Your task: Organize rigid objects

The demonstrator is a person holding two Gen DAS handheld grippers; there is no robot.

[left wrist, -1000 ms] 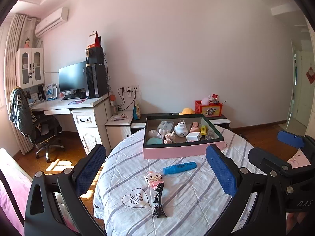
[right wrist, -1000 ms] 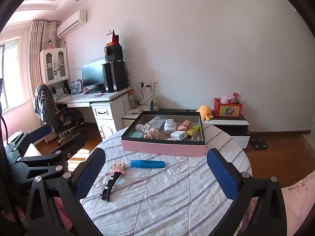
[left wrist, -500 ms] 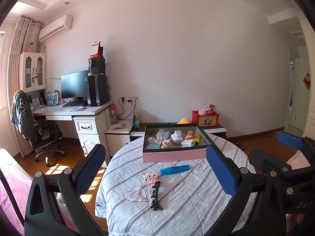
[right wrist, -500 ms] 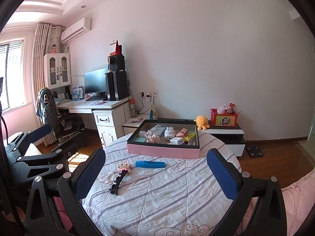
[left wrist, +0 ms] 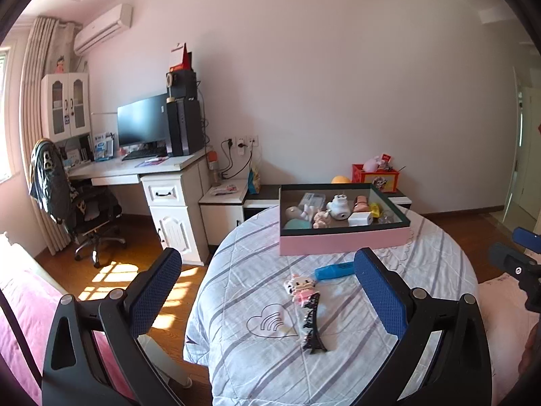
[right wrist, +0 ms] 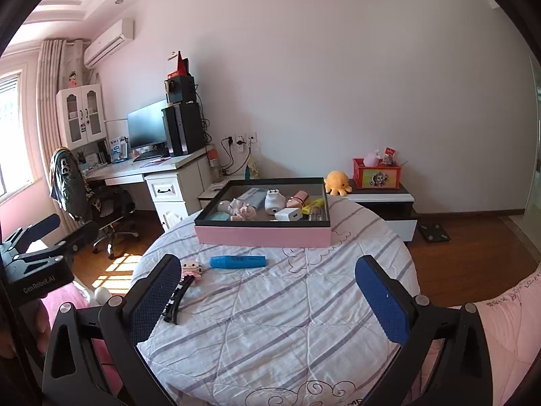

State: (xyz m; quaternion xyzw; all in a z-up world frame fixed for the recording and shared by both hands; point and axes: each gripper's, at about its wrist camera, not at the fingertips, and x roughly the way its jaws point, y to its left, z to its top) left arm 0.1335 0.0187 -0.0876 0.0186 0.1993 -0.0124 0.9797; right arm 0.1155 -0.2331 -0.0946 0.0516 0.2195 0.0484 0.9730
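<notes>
A pink box with a dark rim [left wrist: 341, 245] [right wrist: 263, 237] stands at the far side of a round table [left wrist: 439, 253] [right wrist: 270, 321] covered in striped cloth. Several small objects lie inside it. In front of it on the cloth lie a blue marker [left wrist: 333, 270] [right wrist: 237, 261], a small pink-and-white block figure [left wrist: 301, 289] [right wrist: 191, 267] and a black hair clip [left wrist: 312, 324] [right wrist: 175, 301]. My left gripper [left wrist: 267, 291] is open and empty, held back from the table's near left edge. My right gripper [right wrist: 267, 296] is also open and empty above the near cloth.
A white desk [left wrist: 135, 169] with a monitor and an office chair [left wrist: 91, 209] stand at the left. A low cabinet [right wrist: 382, 203] with a red box and a yellow plush lies behind the table. Pink bedding [right wrist: 507, 321] borders the near sides.
Both grippers have pulled back and swung; in the left view the table now sits further right. Both stay open. The marker, figure and clip lie where they were.
</notes>
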